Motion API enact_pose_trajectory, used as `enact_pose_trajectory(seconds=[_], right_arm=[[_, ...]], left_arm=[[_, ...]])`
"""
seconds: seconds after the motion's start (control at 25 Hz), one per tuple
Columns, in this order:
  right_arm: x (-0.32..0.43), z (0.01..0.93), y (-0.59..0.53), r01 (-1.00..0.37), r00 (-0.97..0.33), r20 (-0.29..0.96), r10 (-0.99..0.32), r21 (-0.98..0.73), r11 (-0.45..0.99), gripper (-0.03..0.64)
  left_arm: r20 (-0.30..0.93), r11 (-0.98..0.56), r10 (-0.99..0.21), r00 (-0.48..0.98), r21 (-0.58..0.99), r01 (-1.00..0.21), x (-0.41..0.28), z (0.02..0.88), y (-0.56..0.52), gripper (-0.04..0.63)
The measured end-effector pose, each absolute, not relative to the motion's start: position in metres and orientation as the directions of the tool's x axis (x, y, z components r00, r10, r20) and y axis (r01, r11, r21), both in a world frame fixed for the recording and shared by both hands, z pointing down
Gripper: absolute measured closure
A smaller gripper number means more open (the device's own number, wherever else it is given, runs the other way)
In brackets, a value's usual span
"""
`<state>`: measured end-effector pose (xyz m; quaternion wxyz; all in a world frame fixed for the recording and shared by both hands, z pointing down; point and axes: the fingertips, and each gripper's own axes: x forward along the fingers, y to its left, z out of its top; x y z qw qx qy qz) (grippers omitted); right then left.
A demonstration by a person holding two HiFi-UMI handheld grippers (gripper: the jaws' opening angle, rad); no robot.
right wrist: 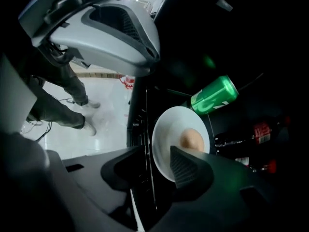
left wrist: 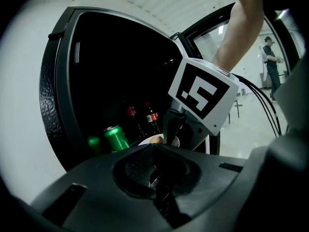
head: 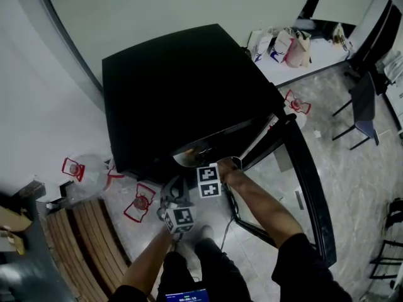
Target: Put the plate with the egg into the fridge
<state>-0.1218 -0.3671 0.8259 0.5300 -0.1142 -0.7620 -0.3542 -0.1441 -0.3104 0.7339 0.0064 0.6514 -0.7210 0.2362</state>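
Note:
A white plate (right wrist: 166, 129) with a brown egg (right wrist: 192, 140) on it lies inside the dark fridge (head: 182, 93), beside a green can (right wrist: 215, 94). My right gripper (right wrist: 154, 167) is open, and the plate's near rim stands between its fingers with a gap on the left side. From the left gripper view the plate (left wrist: 146, 141) and egg (left wrist: 156, 139) show low in the fridge, behind the right gripper's marker cube (left wrist: 203, 94). My left gripper (left wrist: 157, 178) is shut on nothing, in front of the fridge opening. In the head view both grippers hang at the fridge's front edge.
The fridge door (head: 305, 175) stands open to the right. Cola bottles (left wrist: 152, 119) and a second green can (left wrist: 94, 141) sit inside. Red and white bags (head: 141, 203) and a wooden bench (head: 82, 244) lie on the floor at left. A person (left wrist: 270, 57) stands far off.

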Motion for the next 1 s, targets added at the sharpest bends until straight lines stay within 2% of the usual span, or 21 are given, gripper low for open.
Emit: enact_pose_trajectory(seconds=[0.08, 0.16, 0.32, 0.48, 0.6, 0.76, 0.88, 1.0], right_arm=[[-0.119, 0.822, -0.368, 0.534, -0.415, 0.885, -0.211, 0.424, 0.731, 0.463], [-0.118, 0.814, -0.367, 0.461, -0.465, 0.855, -0.228, 0.454, 0.763, 0.463], [-0.108, 0.775, -0.34, 0.157, -0.607, 0.754, -0.252, 0.424, 0.892, 0.463], [-0.083, 0.708, -0.29, -0.257, -0.757, 0.575, -0.311, 0.176, 0.95, 0.465], [-0.058, 0.645, -0.246, -0.456, -0.818, 0.398, -0.415, -0.011, 0.89, 0.465], [-0.025, 0.567, -0.189, -0.578, -0.81, 0.209, -0.548, -0.127, 0.806, 0.477], [0.003, 0.524, -0.148, -0.65, -0.76, 0.125, -0.637, -0.135, 0.748, 0.554], [0.038, 0.493, -0.119, -0.714, -0.7, 0.06, -0.712, -0.094, 0.694, 0.588]], left_arm=[[0.317, 0.044, -0.936, -0.154, -0.328, -0.944, -0.146, 0.731, -0.307, 0.586], [0.31, 0.045, -0.939, -0.15, -0.321, -0.946, -0.146, 0.725, -0.304, 0.586], [0.292, 0.016, -0.951, -0.104, -0.29, -0.957, -0.14, 0.697, -0.288, 0.586], [0.245, -0.032, -0.969, -0.029, -0.241, -0.97, -0.126, 0.649, -0.258, 0.586], [0.193, -0.101, -0.98, 0.058, -0.22, -0.97, -0.102, 0.61, -0.223, 0.586], [0.135, -0.216, -0.972, 0.195, -0.172, -0.961, -0.069, 0.554, -0.172, 0.586], [0.116, -0.313, -0.947, 0.299, -0.123, -0.942, -0.038, 0.519, -0.131, 0.584], [0.117, -0.386, -0.92, 0.374, -0.107, -0.916, -0.006, 0.494, -0.105, 0.586]])
